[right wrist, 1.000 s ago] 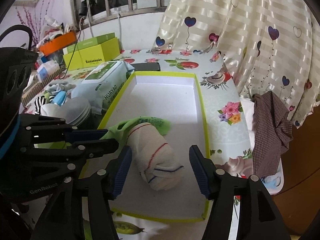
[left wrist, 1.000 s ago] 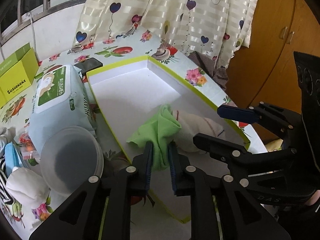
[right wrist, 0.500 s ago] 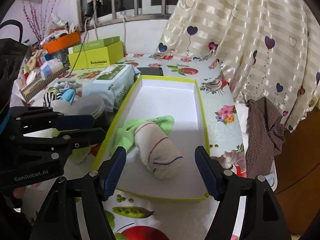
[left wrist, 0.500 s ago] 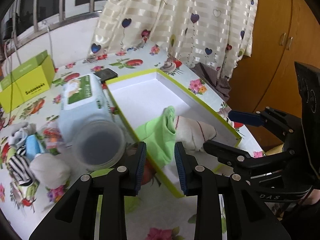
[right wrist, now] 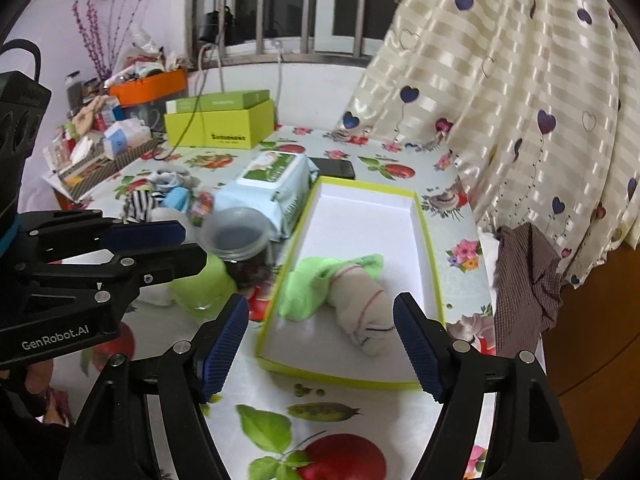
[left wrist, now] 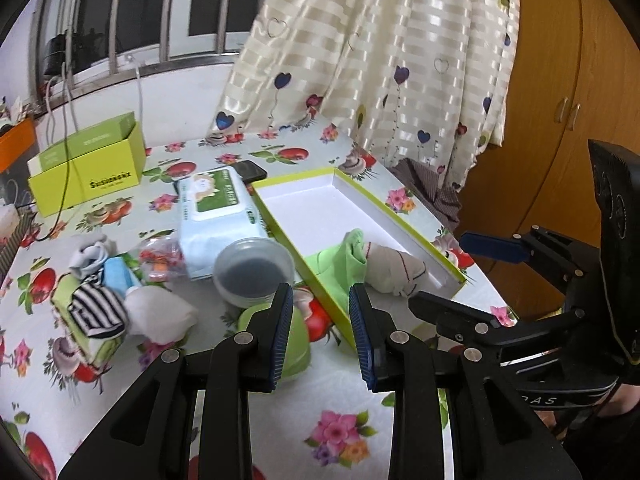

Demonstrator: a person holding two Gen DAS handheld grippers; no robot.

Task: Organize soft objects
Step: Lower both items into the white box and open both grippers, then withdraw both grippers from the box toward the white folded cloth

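So I'm hovering both grippers over the near end of the table right now. The left gripper (left wrist: 320, 328) is hanging part open with nothing in it, and the right gripper (right wrist: 320, 344) has just been opening to full width, also empty. Both socks look dropped off on purpose: the green sock (right wrist: 308, 288) and the white striped sock (right wrist: 364, 312) are lying touching at the near end of the yellow-edged box (right wrist: 424, 240), at 12 o'clock from the right gripper. Farther out at 10 o'clock, more socks, including a zebra-striped sock (left wrist: 96, 312), are waiting, probably next.
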